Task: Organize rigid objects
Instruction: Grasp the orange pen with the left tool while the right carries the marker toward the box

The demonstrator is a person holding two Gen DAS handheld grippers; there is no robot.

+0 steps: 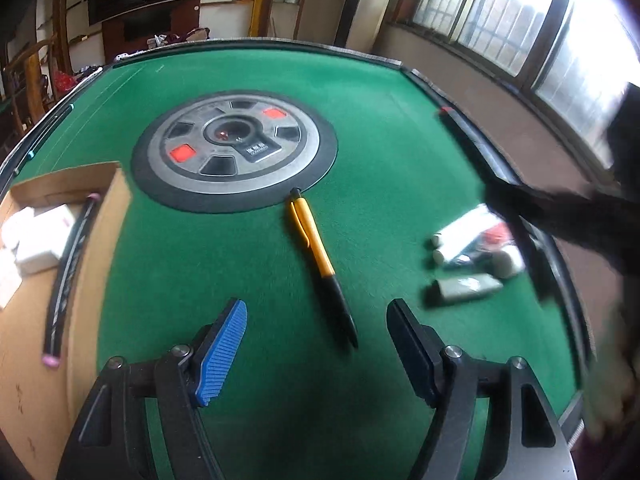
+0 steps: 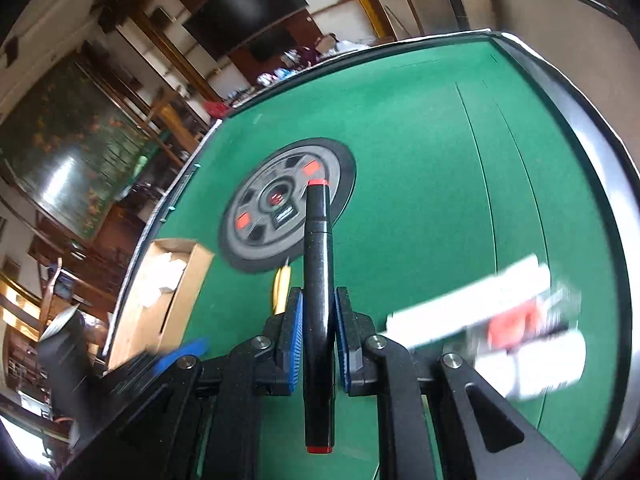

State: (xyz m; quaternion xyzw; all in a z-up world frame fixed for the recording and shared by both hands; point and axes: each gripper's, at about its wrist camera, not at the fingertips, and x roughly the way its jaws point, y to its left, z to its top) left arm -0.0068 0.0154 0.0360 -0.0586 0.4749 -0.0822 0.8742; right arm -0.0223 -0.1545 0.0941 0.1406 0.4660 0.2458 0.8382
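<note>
My left gripper (image 1: 316, 324) is open and empty just above the green table, its fingers either side of the black tip of an orange-and-black pen (image 1: 316, 254). That pen also shows as a yellow sliver in the right wrist view (image 2: 281, 286). My right gripper (image 2: 319, 320) is shut on a black marker with red ends (image 2: 318, 280), held above the table. A cardboard box (image 1: 100, 216) at the left holds white packets and a black pen with pink ends (image 1: 70, 276). The box also shows in the right wrist view (image 2: 176, 292).
Several small white tubes and bottles (image 1: 476, 252) lie by the table's right rim; they appear blurred in the right wrist view (image 2: 516, 328). A round grey-and-black hub (image 1: 234, 148) sits in the table's middle. A dark blurred shape (image 1: 560, 212) crosses the right edge.
</note>
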